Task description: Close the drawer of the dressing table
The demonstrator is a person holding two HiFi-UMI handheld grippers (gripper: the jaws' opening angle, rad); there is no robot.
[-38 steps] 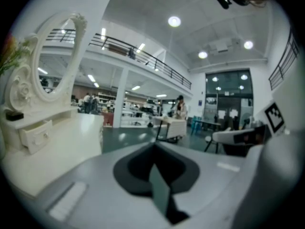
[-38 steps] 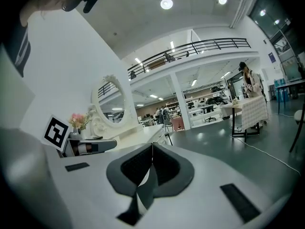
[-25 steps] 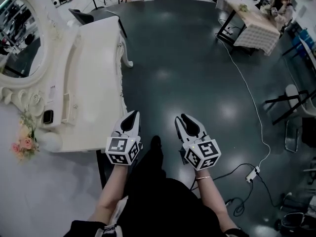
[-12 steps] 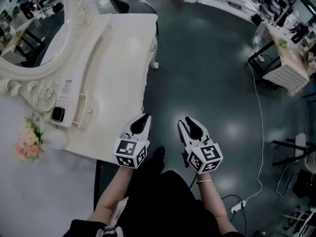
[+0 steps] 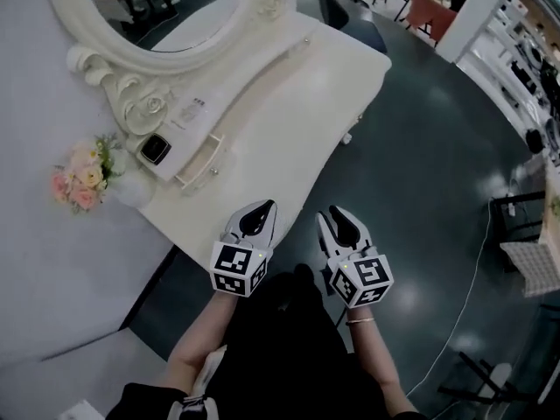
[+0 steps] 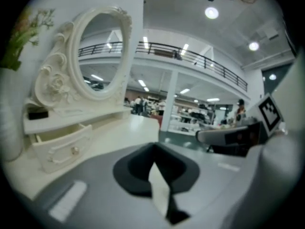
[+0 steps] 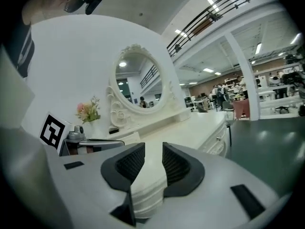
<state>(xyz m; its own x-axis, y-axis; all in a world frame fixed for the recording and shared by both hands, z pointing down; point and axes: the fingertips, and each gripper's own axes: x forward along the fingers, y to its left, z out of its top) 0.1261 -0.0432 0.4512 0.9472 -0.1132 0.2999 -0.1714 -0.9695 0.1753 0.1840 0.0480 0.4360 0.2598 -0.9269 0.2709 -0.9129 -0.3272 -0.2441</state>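
Note:
The cream dressing table [image 5: 289,103] lies ahead and to the left. A small drawer [image 5: 198,161] stands pulled out from the raised shelf under the oval mirror [image 5: 166,11]; the left gripper view shows its front and knob [image 6: 64,146]. My left gripper [image 5: 262,207] is shut and empty, over the table's near corner and short of the drawer. To its right, off the table's edge, my right gripper [image 5: 338,214] is open; its jaws have just been opening, with nothing between them. Both point toward the table [image 7: 190,128].
Pink flowers [image 5: 79,178] in a white vase [image 5: 131,191] and a small black device [image 5: 156,150] sit at the shelf's left end. A dark chair [image 5: 337,7] stands beyond the table. The dark floor [image 5: 437,147] stretches right, with a cable [image 5: 472,274] and another table [image 5: 542,265].
The view has swung left, so the dressing table now lies ahead instead of at the side. Both grippers have turned and moved toward it. The right jaws have spread apart.

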